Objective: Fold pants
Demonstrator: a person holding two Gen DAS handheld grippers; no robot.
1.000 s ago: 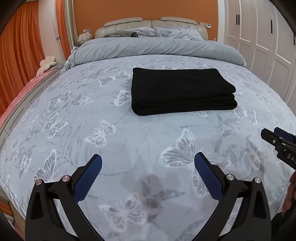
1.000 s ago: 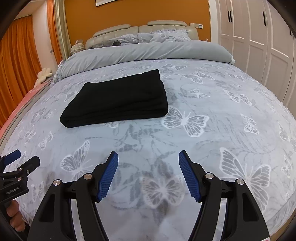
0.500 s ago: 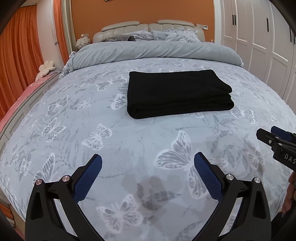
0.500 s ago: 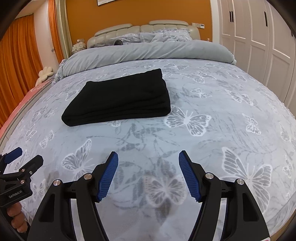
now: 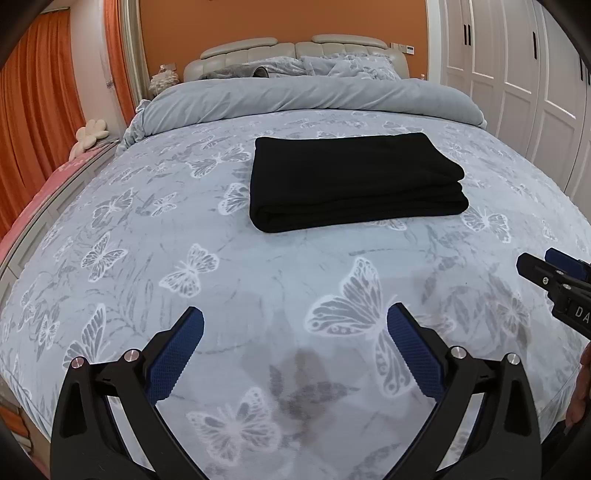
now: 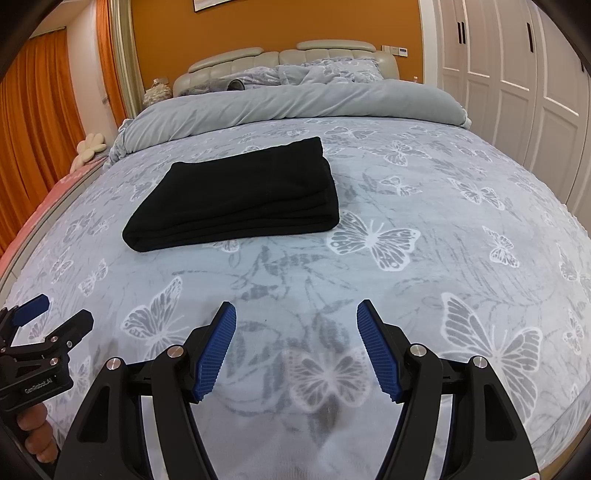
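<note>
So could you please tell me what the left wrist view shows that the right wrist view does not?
Only the left wrist view shows the left gripper from behind, open. Only the right wrist view shows the framed picture on the orange wall and the right gripper from behind, open. Both show the folded black pants on the butterfly bedspread, touched by neither gripper.

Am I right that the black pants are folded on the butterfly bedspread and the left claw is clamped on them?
Not quite. The black pants do lie folded on the butterfly bedspread, but the left claw is open and empty, well short of them. The left wrist view shows only bedspread between its blue pads.
</note>
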